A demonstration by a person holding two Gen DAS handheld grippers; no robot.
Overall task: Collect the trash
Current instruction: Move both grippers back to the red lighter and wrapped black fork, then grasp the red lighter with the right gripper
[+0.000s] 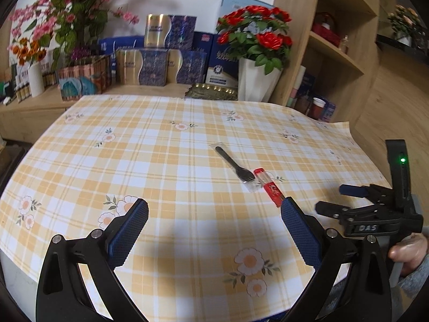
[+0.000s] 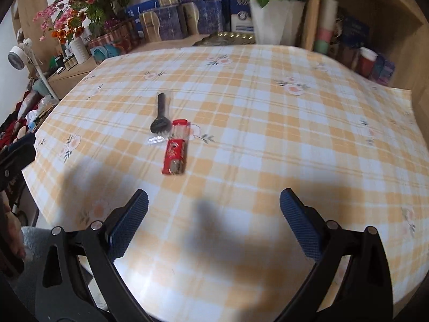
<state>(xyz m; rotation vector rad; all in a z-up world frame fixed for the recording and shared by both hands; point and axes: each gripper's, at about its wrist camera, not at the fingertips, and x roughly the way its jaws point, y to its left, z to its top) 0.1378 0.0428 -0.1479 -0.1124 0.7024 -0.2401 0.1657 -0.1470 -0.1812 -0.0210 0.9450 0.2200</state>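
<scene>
Two pieces of trash lie touching near the middle of the desk (image 2: 268, 102): a red wrapper (image 2: 174, 152) and a black plastic fork in a clear sleeve (image 2: 160, 115); no bin or bag for them shows in either view.

Seen from the right wrist, the right tongs (image 2: 214, 206) hang above the near edge of the desk with the jaws spread wide and nothing between them; the red wrapper sits ahead and a little to the left of their centre line, its long axis running almost straight away from the camera, so the jaws already stand across its narrow width; the fork lies just beyond it, tines towards the wrapper and handle pointing away.

Seen from the left wrist, the left tongs (image 1: 214, 210) are likewise wide open and empty; the wrapper (image 1: 269, 187) lies off to their right, its near end hidden behind the right finger (image 1: 297, 228), and its length runs slantwise to these jaws; the fork (image 1: 233, 163) slants the same way farther out.

By my judgement the right tongs are the better placed for the wrapper, needing a short advance, a slight shift left and a descent; the left would have to swing across and turn; thin film lying flat may slip out of the pads.
</scene>
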